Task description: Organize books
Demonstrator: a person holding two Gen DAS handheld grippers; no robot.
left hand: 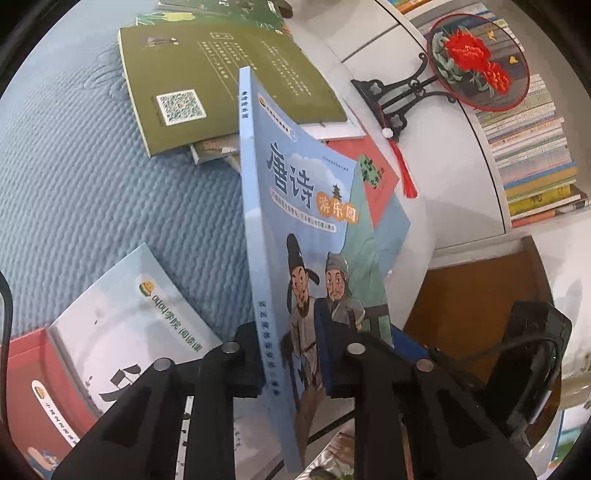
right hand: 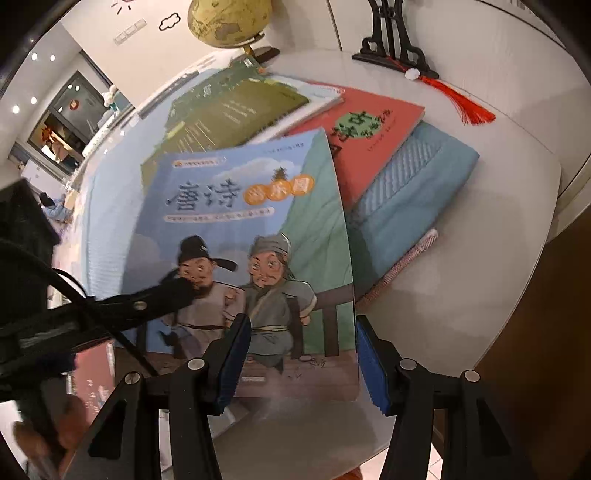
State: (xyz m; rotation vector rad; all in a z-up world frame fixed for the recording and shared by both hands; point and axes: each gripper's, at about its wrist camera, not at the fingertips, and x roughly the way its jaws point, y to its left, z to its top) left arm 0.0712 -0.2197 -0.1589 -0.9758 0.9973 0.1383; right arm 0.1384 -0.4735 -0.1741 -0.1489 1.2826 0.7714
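A light blue picture book [left hand: 314, 229] with two cartoon men on its cover stands on edge, spine to the left, above the blue mat [left hand: 92, 177]. My left gripper [left hand: 295, 369] is shut on its lower part, one pad on each cover. In the right wrist view the same blue book [right hand: 240, 229] faces the camera, and a black finger of the left gripper [right hand: 162, 299] lies across its cover. My right gripper [right hand: 303, 365] stands open in front of the book's lower right corner; its blue pads do not press on it.
A green book [left hand: 221, 85] and a red book [left hand: 373, 177] lie stacked behind. A pale book [left hand: 140, 314] and another red one [left hand: 37, 387] lie at lower left. A fan ornament [left hand: 476, 62] on a black stand, a packed bookshelf [left hand: 532, 147] and a globe [right hand: 229, 22] stand nearby.
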